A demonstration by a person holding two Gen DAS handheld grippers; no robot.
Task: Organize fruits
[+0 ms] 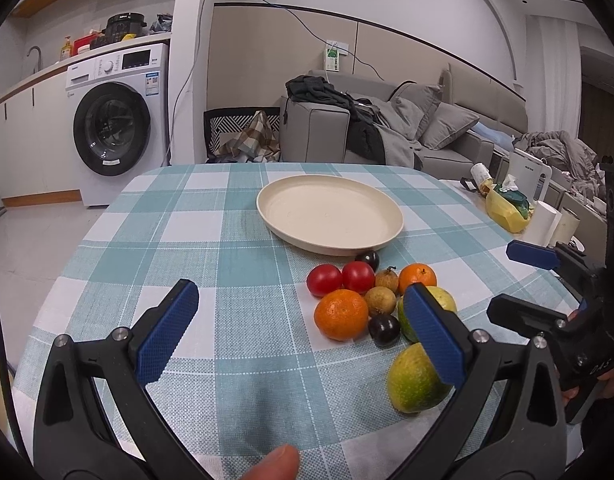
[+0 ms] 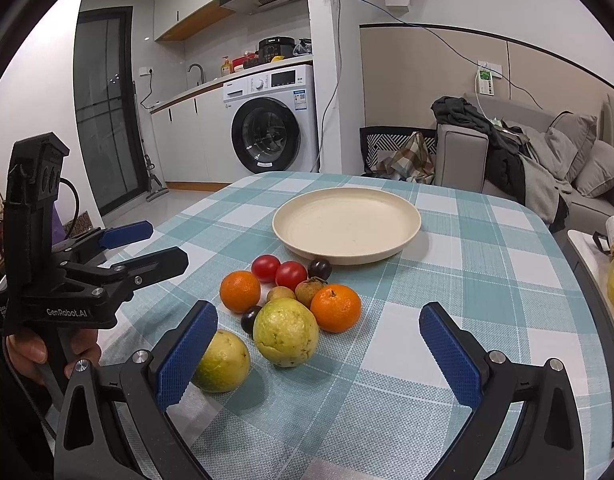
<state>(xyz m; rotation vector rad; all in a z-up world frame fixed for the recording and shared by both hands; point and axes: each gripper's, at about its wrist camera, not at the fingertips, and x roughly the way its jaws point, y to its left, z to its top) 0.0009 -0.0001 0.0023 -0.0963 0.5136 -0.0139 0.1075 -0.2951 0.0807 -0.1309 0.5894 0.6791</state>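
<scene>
Left claw (image 1: 303,328) is seen in the left wrist view with its blue pads spread wide, nothing held, hovering over the checked cloth of the counter (image 1: 227,240). Fruits are grouped to its right, near the cream plate (image 1: 275,220), which is bare. Two red tomatoes (image 1: 325,279), a near orange (image 1: 341,314), a far orange (image 1: 417,277), two brown longan-like fruits (image 1: 380,300), two dark plums (image 1: 383,329) and a green-yellow guava (image 1: 415,380) are noted. A second guava is largely hidden behind the right pad. The right claw (image 1: 519,280) is seen at the far right, parted and empty.

Right claw (image 2: 319,352) is recorded in the right wrist view as open and empty, with the large guava (image 2: 285,336) just beyond its fingers and the smaller guava (image 2: 223,362) partly behind the left pad. The left claw (image 2: 159,244) is seen at left, in a hand (image 2: 31,354).

Guavas are judged firm and the heaviest; a grip across the widest girth is advised. Tomatoes and plums are judged smooth, soft-skinned and liable to bruise or slip; light pressure at the equator is advised. Oranges are judged springy and forgiving. All are round and may roll once neighbours are lifted.
</scene>
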